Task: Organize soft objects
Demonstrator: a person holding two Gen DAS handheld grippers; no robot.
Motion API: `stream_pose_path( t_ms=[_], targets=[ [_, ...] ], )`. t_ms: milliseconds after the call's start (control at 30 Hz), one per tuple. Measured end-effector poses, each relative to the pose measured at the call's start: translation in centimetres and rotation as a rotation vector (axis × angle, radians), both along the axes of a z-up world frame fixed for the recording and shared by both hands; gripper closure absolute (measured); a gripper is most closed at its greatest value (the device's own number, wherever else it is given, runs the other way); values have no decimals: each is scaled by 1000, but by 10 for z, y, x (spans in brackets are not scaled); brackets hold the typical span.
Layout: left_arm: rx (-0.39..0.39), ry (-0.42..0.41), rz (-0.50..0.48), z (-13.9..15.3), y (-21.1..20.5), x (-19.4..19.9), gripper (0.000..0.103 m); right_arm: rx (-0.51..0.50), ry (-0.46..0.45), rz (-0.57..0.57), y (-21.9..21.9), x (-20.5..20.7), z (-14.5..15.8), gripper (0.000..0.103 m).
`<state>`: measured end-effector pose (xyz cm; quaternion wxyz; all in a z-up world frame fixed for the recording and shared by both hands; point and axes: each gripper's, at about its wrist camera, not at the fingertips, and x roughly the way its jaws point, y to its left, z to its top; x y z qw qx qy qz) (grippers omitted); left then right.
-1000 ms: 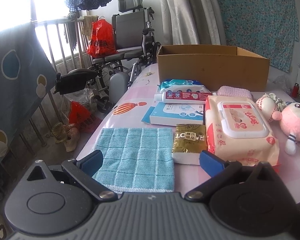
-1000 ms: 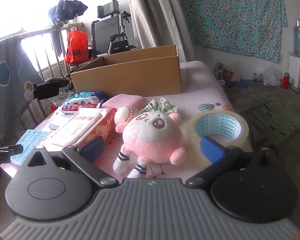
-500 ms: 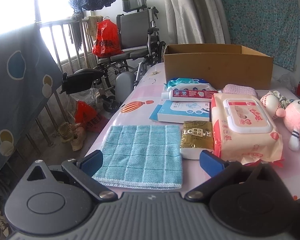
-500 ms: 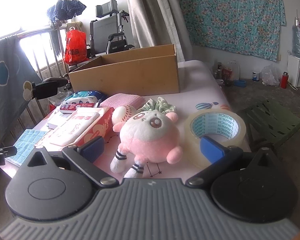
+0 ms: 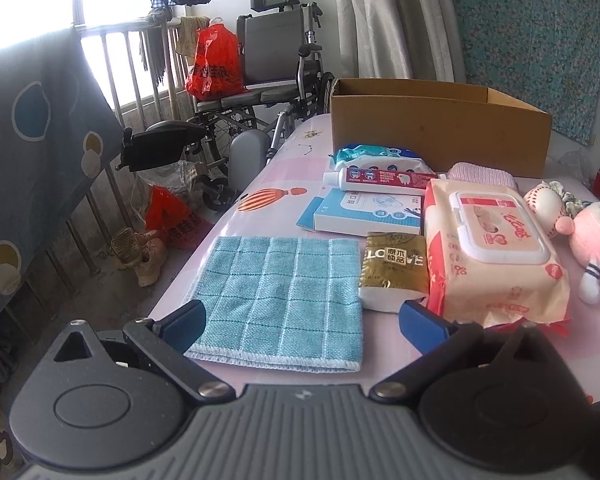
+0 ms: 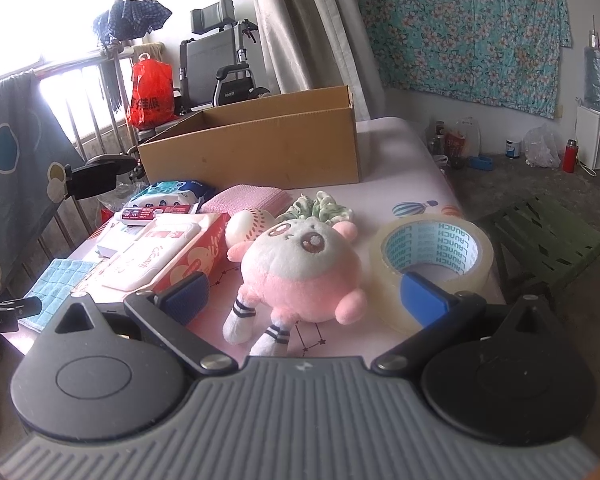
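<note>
A light blue checked cloth (image 5: 280, 292) lies flat at the near left of the pink table (image 5: 284, 176). My left gripper (image 5: 304, 322) is open and empty, its fingers over the cloth's near edge. A pink plush doll (image 6: 300, 276) lies on its back in front of my right gripper (image 6: 306, 294), which is open and empty with a finger on each side of it. Behind the doll are a white plush ball (image 6: 246, 224), a green scrunchie (image 6: 320, 206) and a folded pink cloth (image 6: 246, 198). An open cardboard box (image 6: 256, 140) stands at the back.
A wet wipes pack (image 5: 492, 252), gold tissue packet (image 5: 394, 268), white-blue box (image 5: 370, 214), toothpaste tube (image 5: 380, 178) and blue-white pack (image 5: 374, 156) lie mid-table. A tape roll (image 6: 432, 252) sits right of the doll. A wheelchair (image 5: 260, 92) stands beyond the table's left edge.
Both grippers have drawn back and shifted a little; the table items appear slightly further right in the left view. Nothing was taken hold of.
</note>
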<state>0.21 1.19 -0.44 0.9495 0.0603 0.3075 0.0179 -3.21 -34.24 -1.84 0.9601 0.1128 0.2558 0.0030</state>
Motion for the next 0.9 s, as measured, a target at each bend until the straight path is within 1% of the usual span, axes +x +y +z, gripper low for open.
stream_pose_path(
  t_ms=[167,500,900],
  targets=[
    [14,7,6,-2,1,4,0,1,2,6,2,1,0,1],
    [16,12,-1,-4,0,4,0,7,6,28,8,2,-1,1],
    [24,11,-7,-2,-2,5,0,15,13,25,8,3,-3,1]
  ],
)
